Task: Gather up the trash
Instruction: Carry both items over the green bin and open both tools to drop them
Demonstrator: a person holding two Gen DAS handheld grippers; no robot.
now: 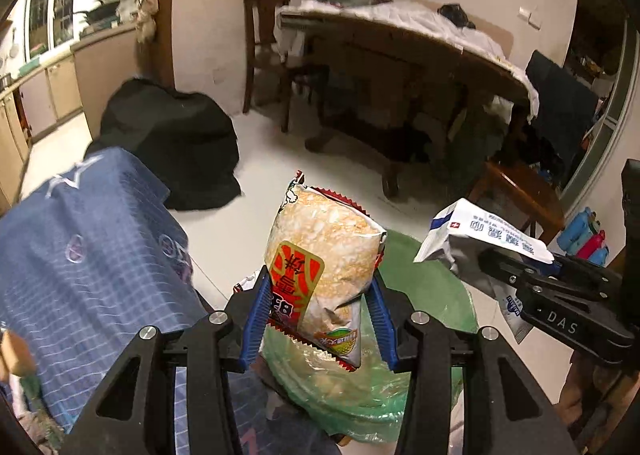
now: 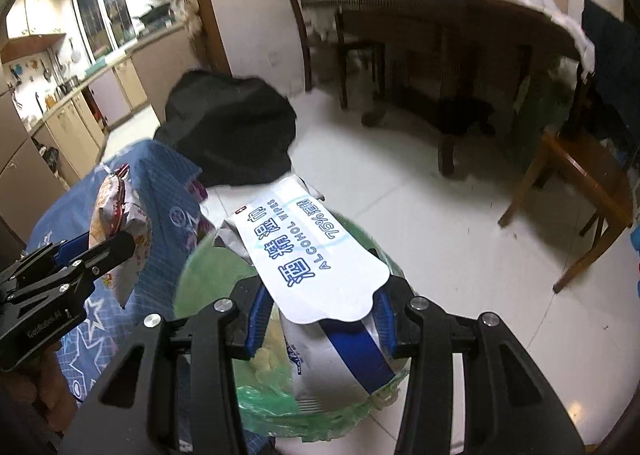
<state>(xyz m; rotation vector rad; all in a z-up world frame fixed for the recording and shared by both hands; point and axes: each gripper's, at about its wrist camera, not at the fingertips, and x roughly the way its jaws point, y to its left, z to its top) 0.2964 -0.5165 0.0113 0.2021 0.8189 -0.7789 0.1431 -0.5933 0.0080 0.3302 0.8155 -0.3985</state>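
While gripped, one snack bag [image 1: 324, 275], one wipes pack [image 2: 316, 255]

Wipes packet [image 2: 320, 255]: "ALCOHOL WIPES", "75%". Right claw [image 1: 532, 275] body: "DAS". Left claw [image 2: 116, 251] body: "GenRobot.AI".

White tiled floor [image 2: 400, 195] — black bag [image 2: 232, 135], chairs [image 2: 580, 191]

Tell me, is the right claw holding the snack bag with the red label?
No, the right claw is shut on the white alcohol wipes packet; the snack bag is gripped by the left claw.
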